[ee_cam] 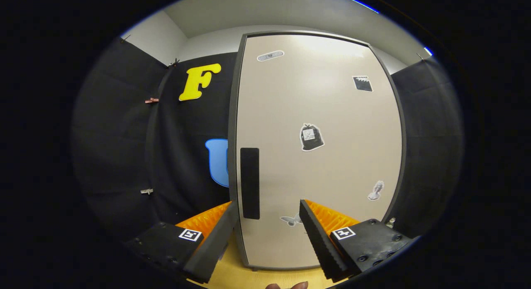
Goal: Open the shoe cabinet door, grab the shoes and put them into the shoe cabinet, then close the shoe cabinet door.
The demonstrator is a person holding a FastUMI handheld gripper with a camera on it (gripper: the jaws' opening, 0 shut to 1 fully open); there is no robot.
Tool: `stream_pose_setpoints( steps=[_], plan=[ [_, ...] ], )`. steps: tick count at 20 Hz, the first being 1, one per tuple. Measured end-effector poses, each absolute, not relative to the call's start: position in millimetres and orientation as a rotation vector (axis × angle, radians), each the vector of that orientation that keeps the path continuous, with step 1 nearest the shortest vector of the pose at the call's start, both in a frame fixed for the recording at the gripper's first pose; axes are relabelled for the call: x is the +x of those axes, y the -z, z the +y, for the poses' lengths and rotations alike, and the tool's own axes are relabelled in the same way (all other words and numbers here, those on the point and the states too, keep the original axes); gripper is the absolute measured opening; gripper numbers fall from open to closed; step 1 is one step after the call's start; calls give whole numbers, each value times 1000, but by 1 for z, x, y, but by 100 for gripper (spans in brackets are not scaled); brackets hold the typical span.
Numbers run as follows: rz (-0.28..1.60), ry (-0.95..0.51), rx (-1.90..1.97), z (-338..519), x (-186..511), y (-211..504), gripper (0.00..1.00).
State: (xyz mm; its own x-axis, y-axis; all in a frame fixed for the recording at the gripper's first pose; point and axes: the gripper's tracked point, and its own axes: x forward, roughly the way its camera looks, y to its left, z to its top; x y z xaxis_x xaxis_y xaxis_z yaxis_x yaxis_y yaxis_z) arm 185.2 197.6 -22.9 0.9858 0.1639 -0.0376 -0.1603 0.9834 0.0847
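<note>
The shoe cabinet (319,156) stands upright on the wooden counter (265,276), straight ahead of the tool (265,214), with black cloth behind it on both sides. Its pale door (332,114) is closed, set in a dark frame, and carries several small stickers. A dark vertical handle (249,183) sits at the door's left edge, just beyond the left finger. The tool's fingers are spread wide apart and grip nothing. Fingertips of a person (288,286) peek in below the tool.
</note>
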Motion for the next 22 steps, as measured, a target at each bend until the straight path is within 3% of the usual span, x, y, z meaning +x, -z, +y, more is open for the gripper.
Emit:
stream_pose_setpoints(
  steps=[7, 9, 13, 14, 15, 16, 17, 22],
  plan=[
    [47, -140, 72, 230, 242, 26, 94],
    [49, -115, 37, 233, 254, 28, 82],
    [23, -69, 30, 232, 254, 24, 41],
    [40, -66, 61, 232, 260, 28, 41],
    [50, -70, 81, 233, 254, 25, 33],
    [60, -72, 86, 231, 251, 24, 33],
    [59, -80, 79, 232, 250, 24, 26],
    [58, -150, 88, 232, 221, 18, 26]
  ],
)
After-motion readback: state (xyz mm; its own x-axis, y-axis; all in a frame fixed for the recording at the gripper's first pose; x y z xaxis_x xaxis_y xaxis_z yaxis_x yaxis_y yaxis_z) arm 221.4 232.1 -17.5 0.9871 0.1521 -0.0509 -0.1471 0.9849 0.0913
